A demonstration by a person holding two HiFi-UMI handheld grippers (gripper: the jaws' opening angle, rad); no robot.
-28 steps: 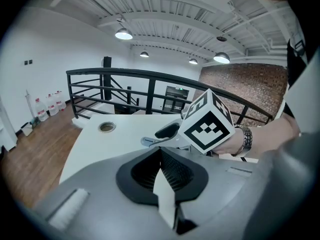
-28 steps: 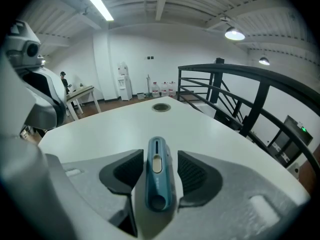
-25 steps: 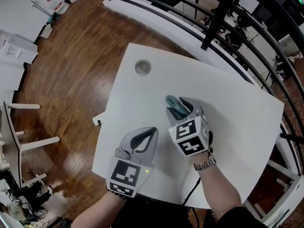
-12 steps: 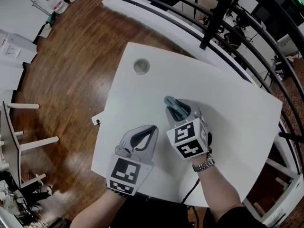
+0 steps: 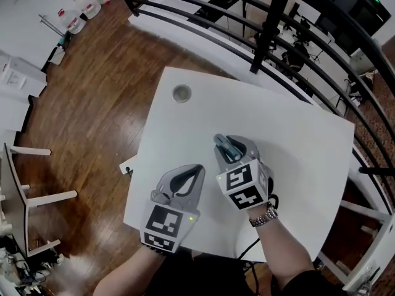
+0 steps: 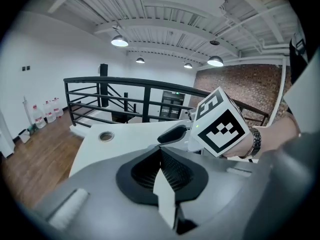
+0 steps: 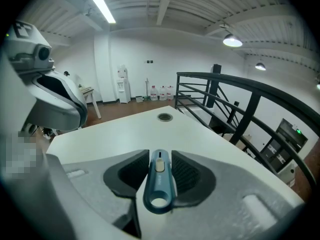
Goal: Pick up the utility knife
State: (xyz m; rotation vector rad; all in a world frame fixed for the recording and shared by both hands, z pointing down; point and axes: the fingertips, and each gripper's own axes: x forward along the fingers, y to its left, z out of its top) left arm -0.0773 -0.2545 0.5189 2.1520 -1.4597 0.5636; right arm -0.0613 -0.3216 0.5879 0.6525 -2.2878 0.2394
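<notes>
Right fingers (image 7: 187,174): ribbed black pads, just been closing, clamp your utility knife (image 7: 159,186).
Left gripper (image 6: 161,151): jaws pressed together, empty.
Knife: smooth teal, rounded holed end, lodged between your right gripper's (image 7: 160,156) pads.

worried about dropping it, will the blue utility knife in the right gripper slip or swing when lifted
Probably stiff: the utility knife looks like a hard moulded body. Likely light, being slim. The jaws of the right gripper have just been closing and now clamp its smooth, narrow sides, so it might pivot in the grip.
</notes>
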